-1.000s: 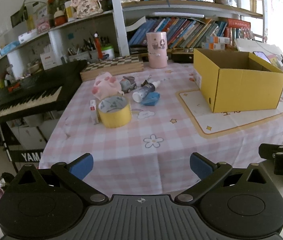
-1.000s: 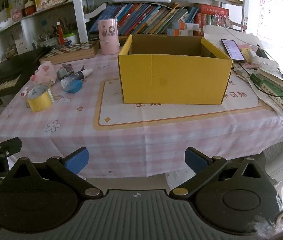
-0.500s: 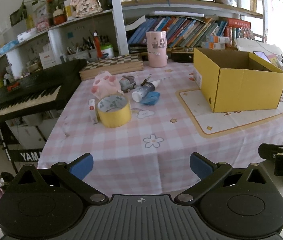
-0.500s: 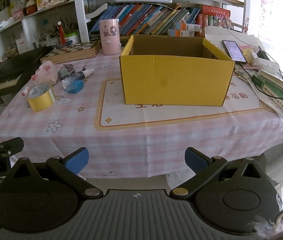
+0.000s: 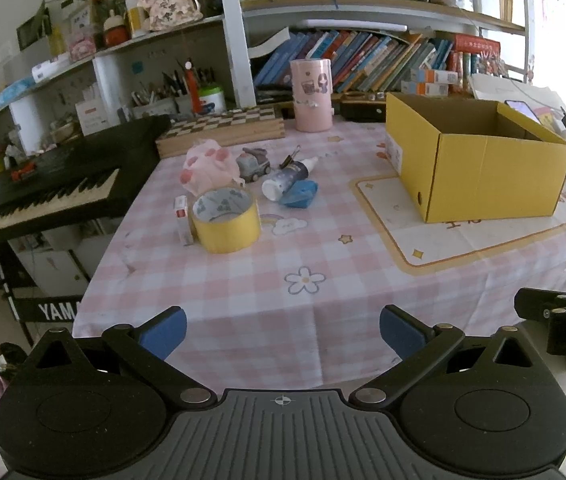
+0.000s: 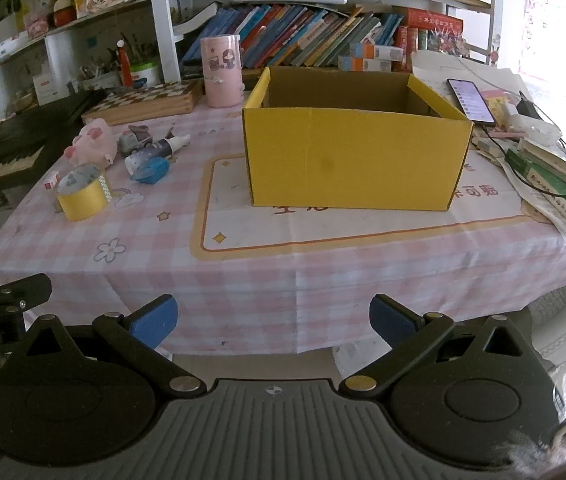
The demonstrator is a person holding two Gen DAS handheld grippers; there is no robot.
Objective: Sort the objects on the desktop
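Observation:
An open yellow cardboard box [image 5: 479, 176] [image 6: 355, 160] stands on the pink checked tablecloth. To its left lies a cluster: a yellow tape roll [image 5: 227, 220] [image 6: 82, 195], a pink plush toy [image 5: 207, 166] [image 6: 93, 145], a small grey toy car [image 5: 254, 163] [image 6: 135, 140], a small bottle on its side [image 5: 289, 178] [image 6: 155, 151], a blue object [image 5: 300, 194] [image 6: 151, 170] and a small red-and-white box [image 5: 182, 218]. My left gripper [image 5: 282, 330] and right gripper [image 6: 273, 318] hang open before the table's front edge, holding nothing.
A pink cylindrical holder [image 5: 311, 96] and a chessboard box [image 5: 223, 130] stand at the back. A keyboard [image 5: 39, 196] sits left of the table. A phone [image 6: 471, 100], cables and books [image 6: 555, 188] crowd the right edge. Shelves of books rise behind.
Both views have shifted only slightly; the table sits a little nearer in each. Nothing on the table moved and both grippers stayed open.

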